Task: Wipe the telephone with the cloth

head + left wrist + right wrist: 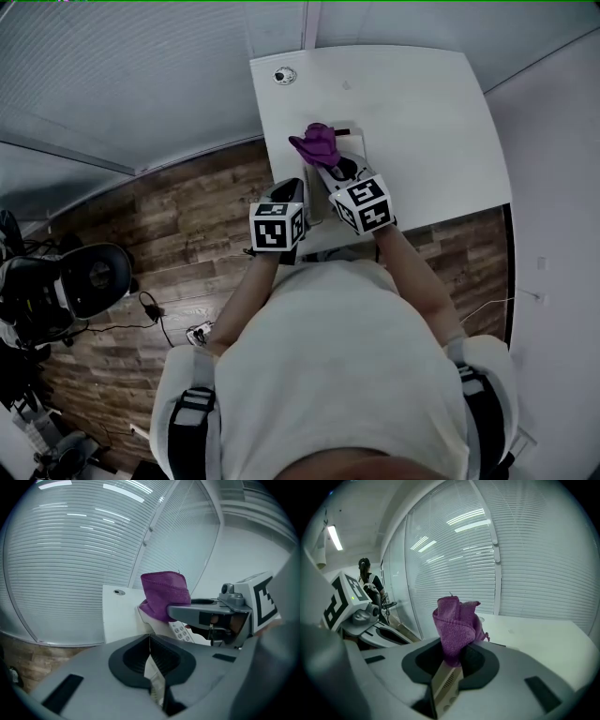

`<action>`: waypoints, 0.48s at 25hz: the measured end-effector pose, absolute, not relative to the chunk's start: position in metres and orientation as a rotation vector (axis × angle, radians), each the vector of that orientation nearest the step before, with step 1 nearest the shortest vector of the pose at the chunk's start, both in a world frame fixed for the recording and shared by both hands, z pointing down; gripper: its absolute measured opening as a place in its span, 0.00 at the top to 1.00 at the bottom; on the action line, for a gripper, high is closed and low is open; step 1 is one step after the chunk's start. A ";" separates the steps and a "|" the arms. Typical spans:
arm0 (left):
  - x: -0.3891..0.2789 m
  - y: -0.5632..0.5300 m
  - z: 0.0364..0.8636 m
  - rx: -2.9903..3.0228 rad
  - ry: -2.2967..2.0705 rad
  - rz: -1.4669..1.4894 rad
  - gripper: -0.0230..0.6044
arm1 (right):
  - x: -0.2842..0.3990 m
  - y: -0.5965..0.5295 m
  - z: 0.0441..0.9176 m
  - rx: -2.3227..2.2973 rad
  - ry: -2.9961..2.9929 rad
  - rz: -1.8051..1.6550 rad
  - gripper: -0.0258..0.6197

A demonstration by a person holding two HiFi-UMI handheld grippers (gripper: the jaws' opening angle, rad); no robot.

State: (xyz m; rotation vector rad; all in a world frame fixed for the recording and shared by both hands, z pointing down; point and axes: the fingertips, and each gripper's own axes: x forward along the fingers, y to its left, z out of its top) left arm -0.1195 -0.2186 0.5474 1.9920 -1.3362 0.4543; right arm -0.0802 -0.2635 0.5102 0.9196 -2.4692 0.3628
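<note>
A purple cloth [317,142] stands bunched up in my right gripper [330,167], which is shut on it; in the right gripper view the cloth [457,620] rises from between the jaws of the right gripper [452,656]. It hangs over the white telephone [353,148] near the table's left edge. The telephone's keypad [180,631] shows beneath the cloth [165,595] in the left gripper view. My left gripper [292,189] sits just left of the right one, at the phone's near end. The left gripper [150,639] has its jaws shut together, with nothing seen between them.
The white table [422,112] has a round metal grommet [284,75] at its far left corner. Beyond it are slatted blinds behind glass. A wooden floor [187,216] lies to the left, with a black chair and equipment [66,281].
</note>
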 end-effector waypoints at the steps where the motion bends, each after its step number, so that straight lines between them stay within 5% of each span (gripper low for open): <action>1: -0.120 -0.218 0.549 1.995 -1.331 0.458 0.93 | -0.079 -0.261 0.511 0.926 -2.469 0.367 0.82; 12: -0.115 -0.205 0.546 2.040 -1.288 0.469 0.93 | -0.065 -0.210 0.514 0.970 -2.460 0.421 0.82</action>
